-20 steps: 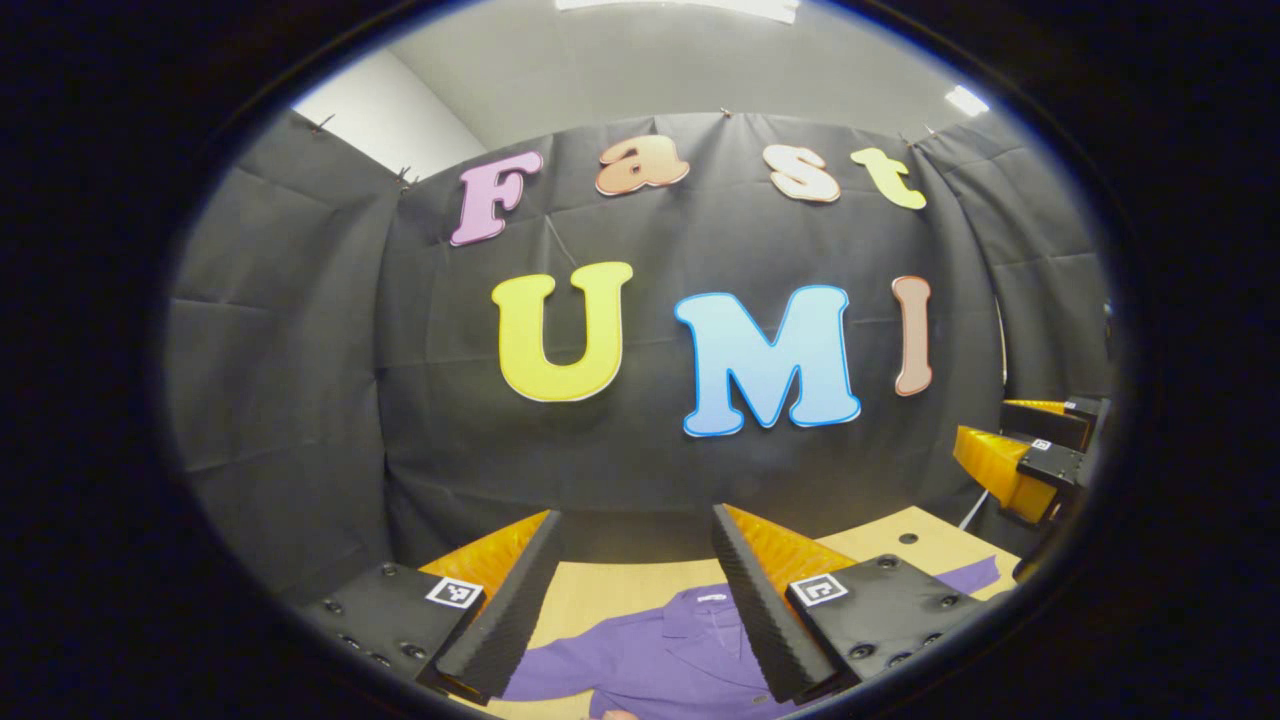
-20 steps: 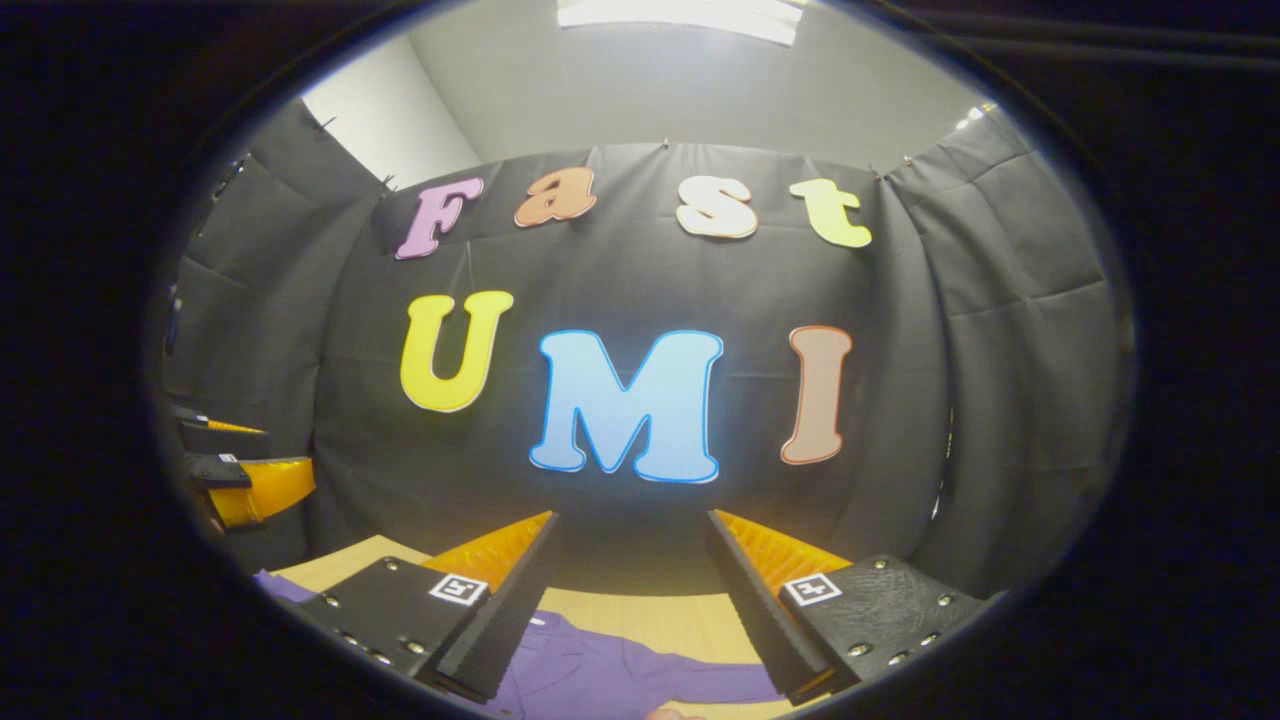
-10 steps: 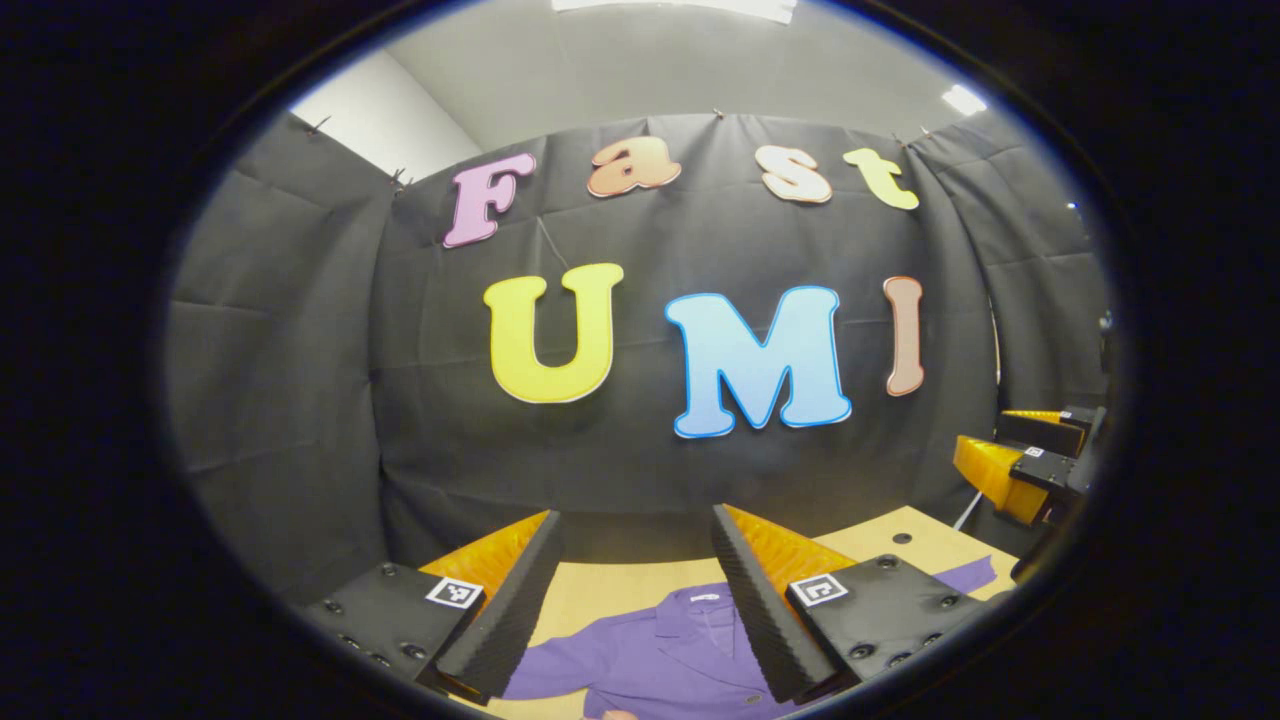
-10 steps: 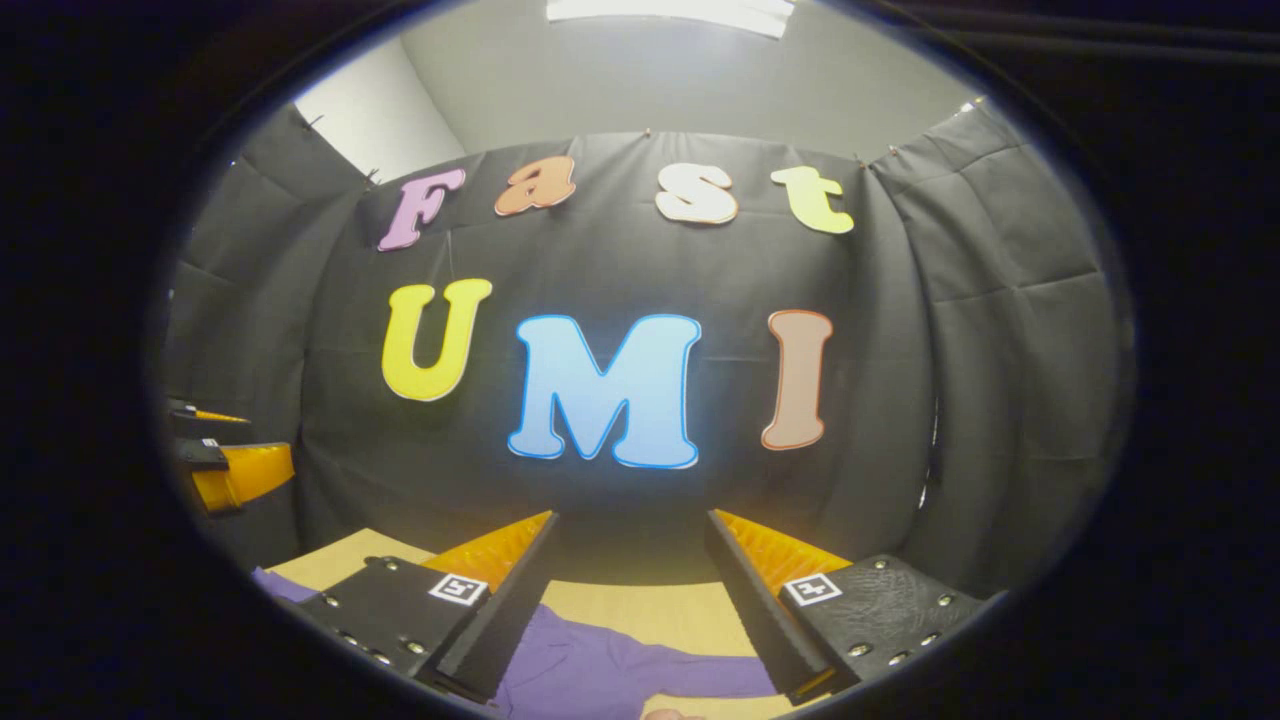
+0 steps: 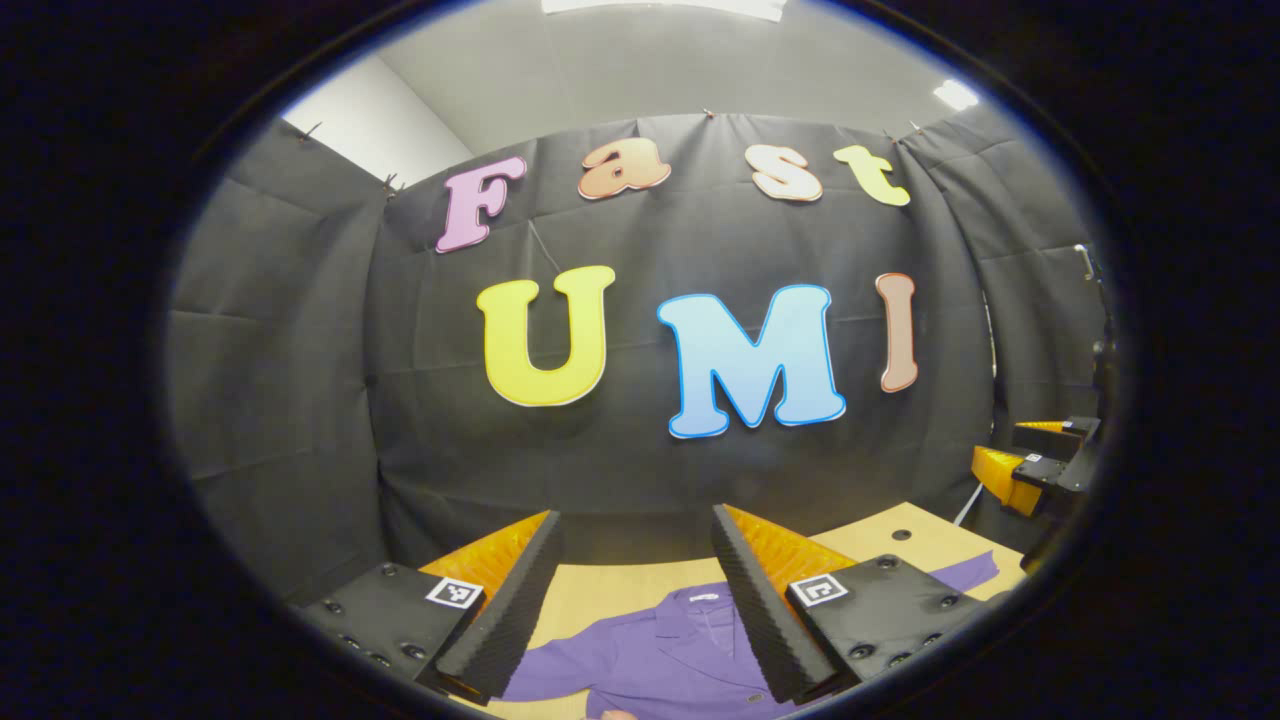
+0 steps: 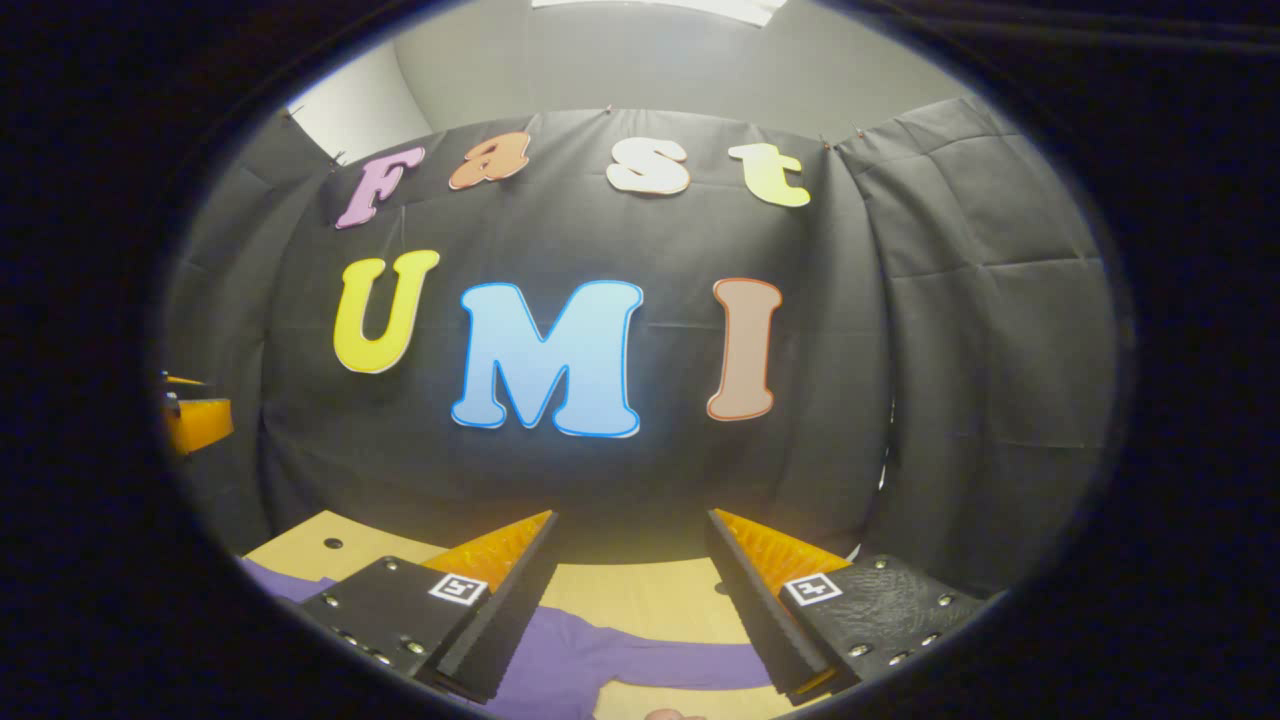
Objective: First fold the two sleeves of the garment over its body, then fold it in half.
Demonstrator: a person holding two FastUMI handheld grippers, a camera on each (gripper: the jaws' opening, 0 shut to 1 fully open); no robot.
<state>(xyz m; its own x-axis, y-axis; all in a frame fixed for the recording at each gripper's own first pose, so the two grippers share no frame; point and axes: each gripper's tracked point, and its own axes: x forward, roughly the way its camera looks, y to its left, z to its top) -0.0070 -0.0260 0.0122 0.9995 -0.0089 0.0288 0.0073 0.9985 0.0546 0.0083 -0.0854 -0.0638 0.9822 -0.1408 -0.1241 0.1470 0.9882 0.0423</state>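
On the desk (image 5: 600, 600) the shirt (image 5: 640, 660) lies flat, sleeves unfolded; both hand-held grippers, left (image 5: 637, 600) and right (image 6: 632, 600), hang above it with jaws apart, so each should drop onto a cuff near the desk's side edges.

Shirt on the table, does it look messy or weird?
Nothing stands out. The purple shirt lies flat on the table, sleeves spread out, not yet folded. Both grippers, left and right, are open above it.

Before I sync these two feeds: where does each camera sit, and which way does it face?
Left gripper view: rides the left gripper, open, facing the booth wall over the purple shirt; the right gripper shows farther off.
Right gripper view: rides the right gripper, open, over a sleeve.
Shared: the shirt and wooden table.
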